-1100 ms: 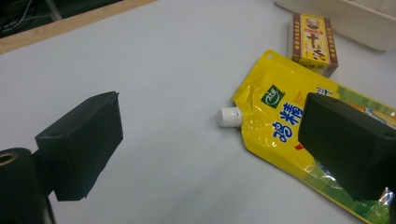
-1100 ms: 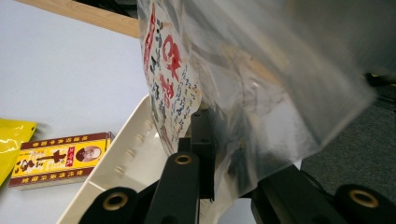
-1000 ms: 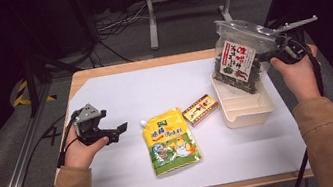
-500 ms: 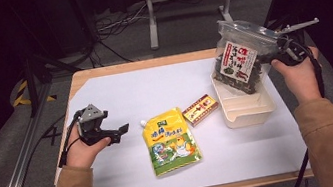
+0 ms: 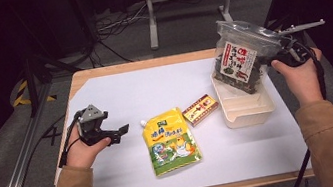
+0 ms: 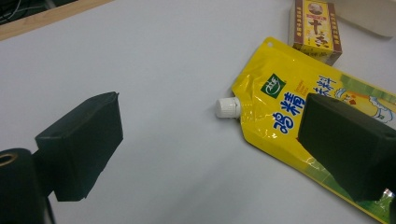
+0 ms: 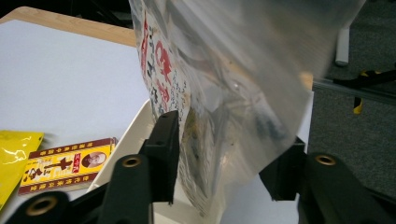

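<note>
Yellow spouted pouch (image 6: 299, 107) near the table's front edge: green logo badge, blue characters reading 鸡精, further print too small to read. Small red-and-yellow box (image 6: 316, 28) just beyond the pouch toward the table's middle: large red character 十 and a round portrait emblem legible, remaining characters unclear. Clear bag (image 5: 242, 58) over the cream tray (image 5: 248, 111) at the table's right edge: white label with red and black characters, not legible.
</note>
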